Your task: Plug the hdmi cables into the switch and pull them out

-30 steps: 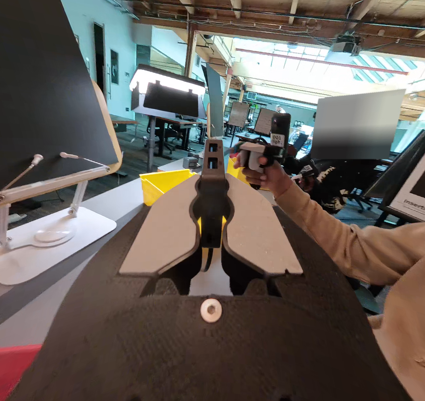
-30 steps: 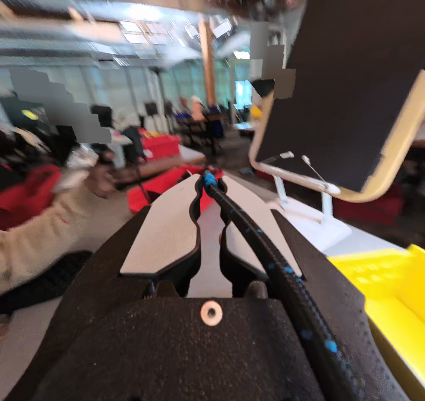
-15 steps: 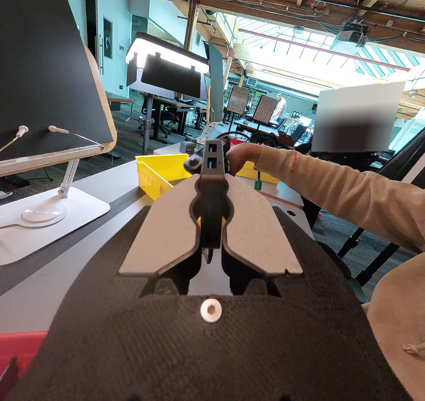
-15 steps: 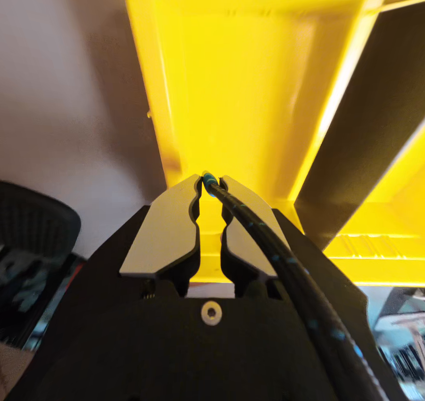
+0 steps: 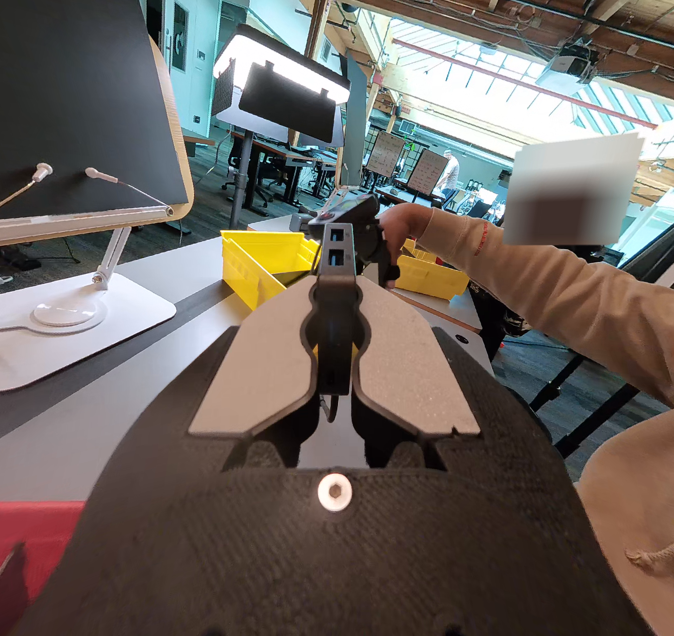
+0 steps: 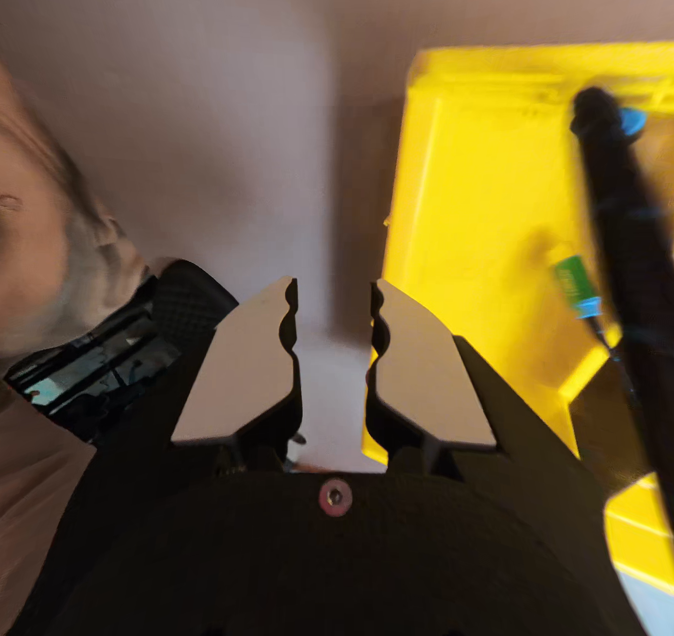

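Observation:
My left gripper (image 5: 333, 283) is shut on the dark grey HDMI switch (image 5: 336, 254) and holds it upright above the table, its two empty ports facing me. My right gripper (image 6: 333, 290) is open and empty above the table, at the left edge of a yellow bin (image 6: 492, 195). The black braided HDMI cable (image 6: 620, 217) with blue flecks and a blue plug end lies loose across that bin, to the right of my fingers. In the left wrist view the right gripper (image 5: 368, 239), held by a hand, hovers over the yellow bins (image 5: 262, 257) just behind the switch.
A tablet stand with a white base (image 5: 84, 312) and dark board stands at the left on the grey table (image 5: 175, 345). A red bin (image 5: 33, 545) is at the lower left. A small green and blue item (image 6: 576, 290) lies in the yellow bin. Spacing between my two grippers at the tips: around 30 centimetres.
My right gripper swung down over the yellow bin, opened and let go of the cable, which now lies in the bin. My left gripper still holds the switch, nearly unmoved.

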`<state>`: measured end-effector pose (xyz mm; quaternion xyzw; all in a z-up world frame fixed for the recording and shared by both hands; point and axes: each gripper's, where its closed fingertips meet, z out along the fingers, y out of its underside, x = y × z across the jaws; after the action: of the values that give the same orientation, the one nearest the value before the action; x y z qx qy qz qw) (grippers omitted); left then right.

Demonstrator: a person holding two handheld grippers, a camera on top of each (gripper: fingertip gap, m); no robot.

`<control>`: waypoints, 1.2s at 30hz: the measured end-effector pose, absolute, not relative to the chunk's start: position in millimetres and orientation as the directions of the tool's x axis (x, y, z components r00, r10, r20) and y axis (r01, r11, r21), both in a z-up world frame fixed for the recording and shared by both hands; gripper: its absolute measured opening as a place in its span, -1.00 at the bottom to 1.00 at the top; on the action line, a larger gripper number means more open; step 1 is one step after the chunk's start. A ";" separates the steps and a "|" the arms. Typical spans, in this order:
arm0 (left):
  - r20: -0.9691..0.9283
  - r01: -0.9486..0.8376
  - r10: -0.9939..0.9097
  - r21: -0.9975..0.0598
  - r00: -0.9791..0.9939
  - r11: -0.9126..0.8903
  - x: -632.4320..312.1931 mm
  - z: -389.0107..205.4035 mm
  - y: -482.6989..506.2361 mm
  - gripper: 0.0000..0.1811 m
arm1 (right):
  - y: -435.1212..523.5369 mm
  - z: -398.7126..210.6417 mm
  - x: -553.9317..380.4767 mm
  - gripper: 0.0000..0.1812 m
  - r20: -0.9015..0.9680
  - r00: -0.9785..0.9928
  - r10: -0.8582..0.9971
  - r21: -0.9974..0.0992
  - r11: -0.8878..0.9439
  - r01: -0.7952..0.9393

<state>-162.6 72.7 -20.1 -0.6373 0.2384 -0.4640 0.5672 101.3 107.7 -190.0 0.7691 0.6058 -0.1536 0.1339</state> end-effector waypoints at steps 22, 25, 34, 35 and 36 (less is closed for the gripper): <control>0.340 0.192 -0.817 -0.940 0.465 -0.282 -149.4 -34.4 78.4 -0.85 | 124.8 -145.1 150.3 -0.74 -0.213 0.531 0.820 -0.598 -0.540 0.593; 0.337 0.185 -0.817 -0.941 0.469 -0.282 -148.2 -35.6 78.8 -0.85 | 126.6 -147.4 167.3 -0.73 -0.175 0.596 0.783 -0.613 -0.561 0.557; 0.343 0.169 -0.811 -0.939 0.474 -0.298 -144.6 -42.7 81.3 -0.85 | 120.6 -168.6 184.9 -0.45 0.557 0.243 0.794 -0.335 -0.053 0.941; 0.345 0.172 -0.811 -0.939 0.473 -0.299 -144.7 -42.6 81.4 -0.85 | 115.4 -175.0 183.3 -0.42 0.603 0.156 0.783 -0.257 0.005 0.966; 0.347 0.173 -0.811 -0.938 0.472 -0.300 -144.7 -42.7 81.6 -0.85 | 111.5 -180.8 180.2 -0.42 0.637 0.085 0.766 -0.195 0.054 0.979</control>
<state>-144.7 81.6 -42.7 -0.6657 0.2393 -0.4549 0.5409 180.2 111.5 -180.8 0.6665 0.6546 0.1702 -0.3135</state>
